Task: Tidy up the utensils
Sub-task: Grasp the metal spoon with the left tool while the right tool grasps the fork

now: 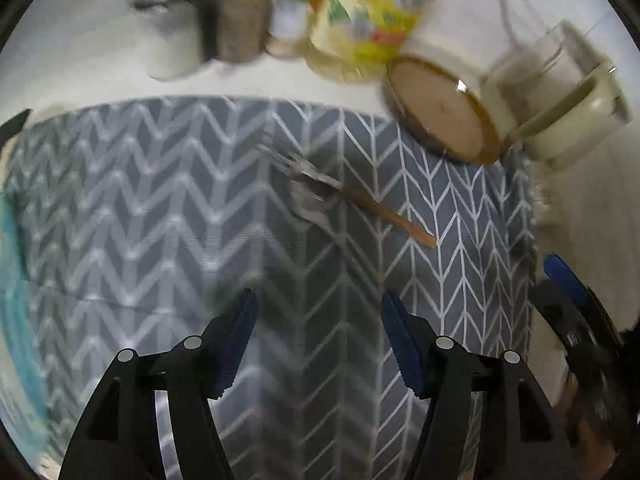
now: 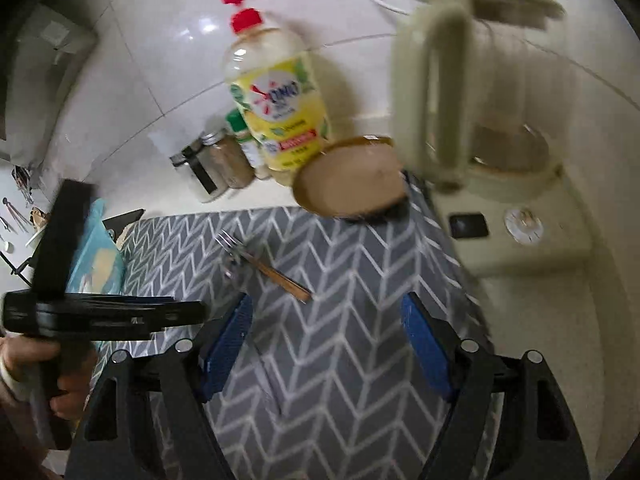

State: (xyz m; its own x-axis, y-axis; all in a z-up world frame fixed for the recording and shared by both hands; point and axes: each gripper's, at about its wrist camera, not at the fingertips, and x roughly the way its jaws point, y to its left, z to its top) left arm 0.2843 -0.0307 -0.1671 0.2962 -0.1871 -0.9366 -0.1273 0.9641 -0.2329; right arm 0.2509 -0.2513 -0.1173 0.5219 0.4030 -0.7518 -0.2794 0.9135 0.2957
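Note:
A fork (image 1: pixel 320 178) with a wooden handle lies aslant on the grey chevron mat (image 1: pixel 160 220), across a metal spoon (image 1: pixel 310 204). My left gripper (image 1: pixel 319 300) hovers over the mat just short of them, open, with nothing between its blue pads. The right gripper (image 2: pixel 326 302) is also open and empty, with the fork (image 2: pixel 260 262) and spoon (image 2: pixel 232 270) ahead and to its left. In the right wrist view a hand (image 2: pixel 40 364) holds the left gripper (image 2: pixel 100 314) at the left edge. Both views are blurred.
A white canister with a round wooden end (image 2: pixel 352 178) sits at the mat's far right corner. Beside it are a cream glass kettle (image 2: pixel 480 92) on its base, a yellow oil bottle (image 2: pixel 276 108) and spice jars (image 2: pixel 224 160). A blue cloth (image 2: pixel 96 252) lies left of the mat.

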